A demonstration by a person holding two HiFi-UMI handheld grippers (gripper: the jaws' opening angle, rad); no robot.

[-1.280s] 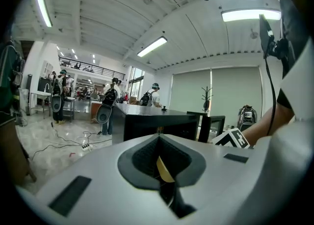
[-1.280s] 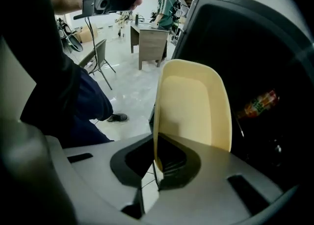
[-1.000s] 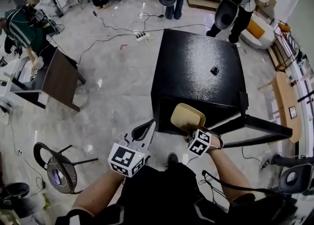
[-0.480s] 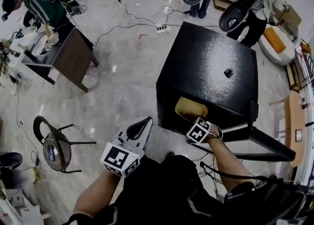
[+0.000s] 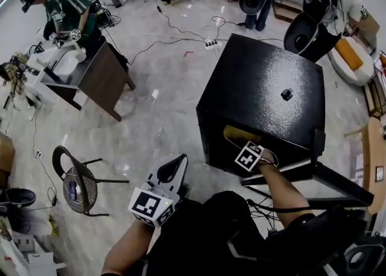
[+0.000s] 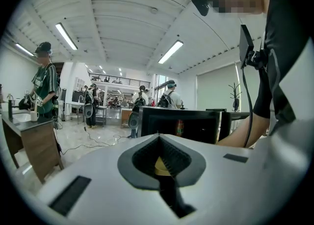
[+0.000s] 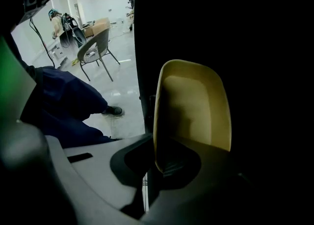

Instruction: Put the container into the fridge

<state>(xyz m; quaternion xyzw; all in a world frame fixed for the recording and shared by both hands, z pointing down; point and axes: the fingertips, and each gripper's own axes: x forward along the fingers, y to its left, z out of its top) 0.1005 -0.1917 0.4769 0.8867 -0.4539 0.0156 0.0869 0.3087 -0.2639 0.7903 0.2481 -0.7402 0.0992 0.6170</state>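
Observation:
A black mini fridge (image 5: 265, 88) stands on the floor with its door (image 5: 325, 178) swung open to the right. My right gripper (image 5: 243, 143) is shut on the rim of a pale yellow container (image 5: 237, 134) and holds it just inside the fridge's dark opening. In the right gripper view the container (image 7: 194, 106) stands tilted on edge inside the dark interior, pinched at its lower rim by the right gripper (image 7: 159, 162). My left gripper (image 5: 175, 165) hangs shut and empty to the left of the fridge, above my knee. The left gripper view faces the fridge (image 6: 179, 123).
A small black object (image 5: 287, 94) lies on the fridge top. A mesh chair (image 5: 78, 181) stands at the left, a brown desk (image 5: 99, 76) beyond it. A power strip (image 5: 211, 43) with cables lies on the floor behind the fridge. Several people stand at the back.
My right gripper has carried the yellow container from in front of the fridge's top edge down and into the opening. The left gripper has stayed low at my knee.

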